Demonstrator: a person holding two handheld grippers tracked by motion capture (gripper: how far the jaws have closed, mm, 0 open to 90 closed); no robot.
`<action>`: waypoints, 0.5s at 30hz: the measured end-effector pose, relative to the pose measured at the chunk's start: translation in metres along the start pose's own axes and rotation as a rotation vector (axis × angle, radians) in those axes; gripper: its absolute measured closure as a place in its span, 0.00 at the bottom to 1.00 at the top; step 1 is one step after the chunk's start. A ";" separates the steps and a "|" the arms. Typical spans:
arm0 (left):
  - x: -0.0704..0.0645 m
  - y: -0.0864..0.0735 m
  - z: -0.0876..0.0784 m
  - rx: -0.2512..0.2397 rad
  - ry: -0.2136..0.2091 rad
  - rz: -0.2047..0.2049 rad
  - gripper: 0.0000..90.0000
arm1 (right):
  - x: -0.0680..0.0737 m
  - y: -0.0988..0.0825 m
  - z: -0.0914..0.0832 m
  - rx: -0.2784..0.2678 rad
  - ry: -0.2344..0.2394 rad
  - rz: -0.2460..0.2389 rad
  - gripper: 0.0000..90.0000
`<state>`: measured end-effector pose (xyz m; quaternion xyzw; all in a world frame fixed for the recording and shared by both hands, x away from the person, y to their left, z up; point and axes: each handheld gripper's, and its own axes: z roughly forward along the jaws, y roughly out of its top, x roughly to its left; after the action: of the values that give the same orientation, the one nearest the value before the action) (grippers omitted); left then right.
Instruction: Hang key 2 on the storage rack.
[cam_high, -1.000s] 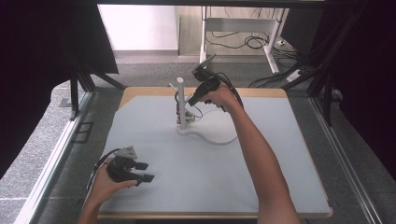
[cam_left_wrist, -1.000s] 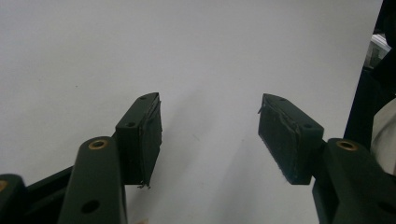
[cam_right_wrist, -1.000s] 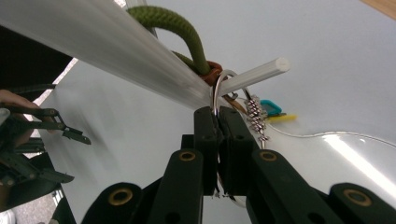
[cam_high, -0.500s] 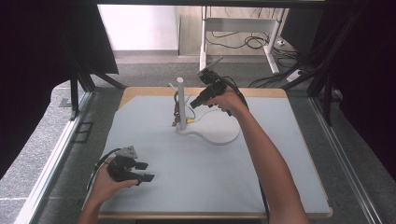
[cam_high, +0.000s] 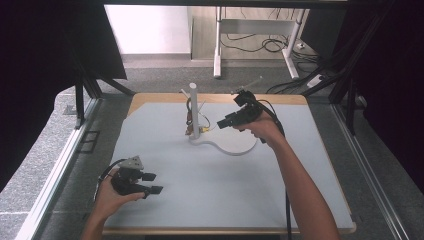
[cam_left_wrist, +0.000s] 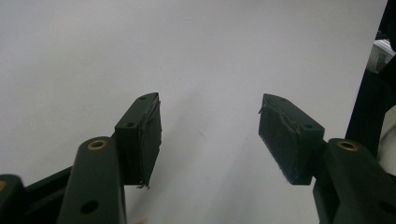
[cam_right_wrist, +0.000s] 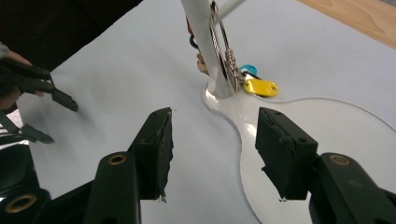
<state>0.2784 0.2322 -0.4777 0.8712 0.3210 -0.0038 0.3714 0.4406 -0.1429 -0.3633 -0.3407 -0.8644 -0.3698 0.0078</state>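
The bunch of keys (cam_right_wrist: 229, 63) hangs on the white stand (cam_high: 193, 107), close against its upright post, with a yellow tag (cam_right_wrist: 260, 87) and a blue tag (cam_right_wrist: 248, 69) lying at the foot of the post on the flat white base (cam_high: 235, 142). The stand is in the far middle part of the desk (cam_high: 240, 195). The long axis of the bunch goes up and down along the post.

The right hand-held gripper (cam_high: 226, 122) is just to the right of the stand, near but not touching, and it points toward the post. Its jaws have just been opening; they stand apart and nothing is between them. From this gripper the keys lie ahead and a little higher.

The left hand-held gripper (cam_high: 152, 183) rests at the near left of the desk, well apart from the stand, jaws also apart and empty. So the right hand is clearly the nearer one to the keys.
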 end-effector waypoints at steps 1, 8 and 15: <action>0.000 0.000 0.000 -0.004 0.000 0.000 0.44 | 0.000 -0.007 -0.002 -0.009 -0.003 -0.001 0.51; 0.001 -0.001 -0.003 -0.009 0.007 -0.004 0.44 | -0.006 -0.061 -0.015 -0.087 0.000 0.012 0.51; 0.001 -0.001 -0.002 0.005 0.012 0.001 0.44 | -0.017 -0.127 -0.021 -0.133 -0.028 0.037 0.51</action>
<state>0.2778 0.2342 -0.4774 0.8723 0.3225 0.0009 0.3674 0.3734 -0.2293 -0.4337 -0.3616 -0.8315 -0.4213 -0.0200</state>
